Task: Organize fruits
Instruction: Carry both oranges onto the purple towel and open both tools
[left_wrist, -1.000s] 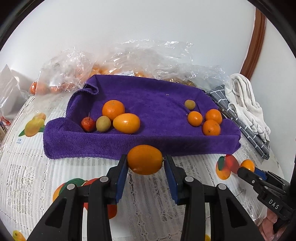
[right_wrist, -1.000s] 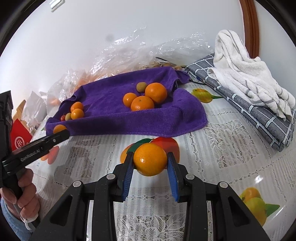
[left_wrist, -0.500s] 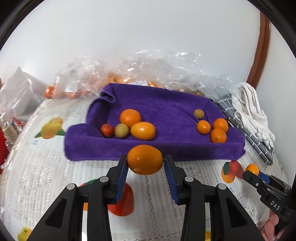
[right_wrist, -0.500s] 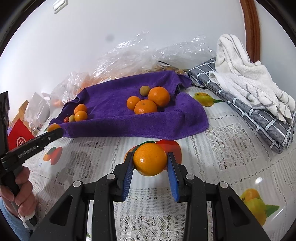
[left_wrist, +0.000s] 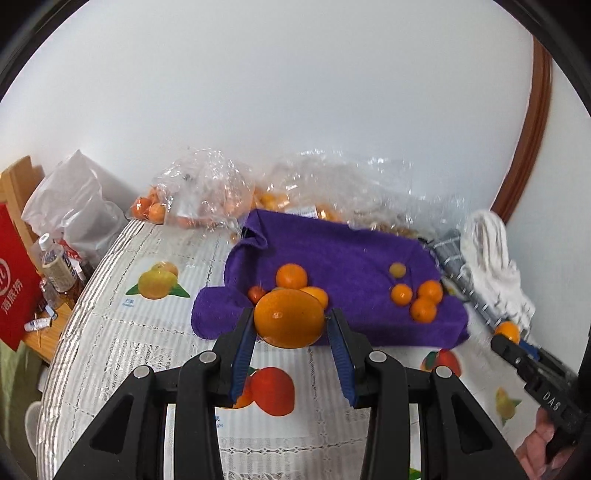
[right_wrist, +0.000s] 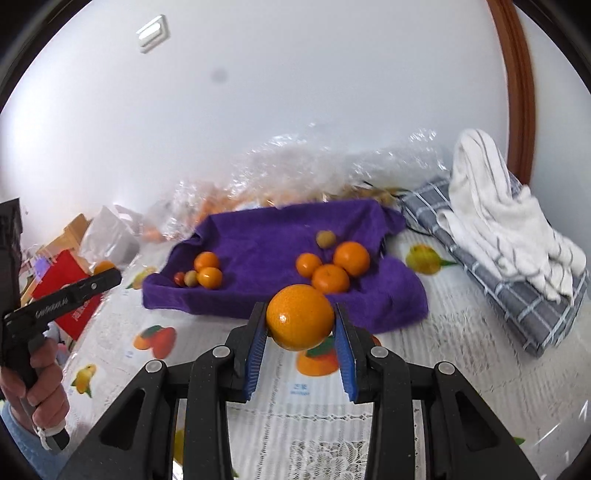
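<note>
plastic bags (left_wrist: 332, 184) motion-blurred, contents unclear, red box (left_wrist: 14, 280) cut off

Two oranges (left_wrist: 290, 323) (right_wrist: 300, 322), each tool-clamped

Round table (left_wrist: 110, 332) under a white lace cloth with printed fruit. Lying directly on it: purple towel (left_wrist: 343, 254) in the middle, crumpled clear plastic bags (left_wrist: 207, 195) behind by the wall, grey checked cloth (right_wrist: 517, 295) at right.

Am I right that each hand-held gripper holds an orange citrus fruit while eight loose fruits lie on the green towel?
Not quite: the towel is purple, not green, as the right wrist view shows. The rest stands: each hand-held gripper clamps an orange citrus fruit, and eight fruits lie on it.
</note>
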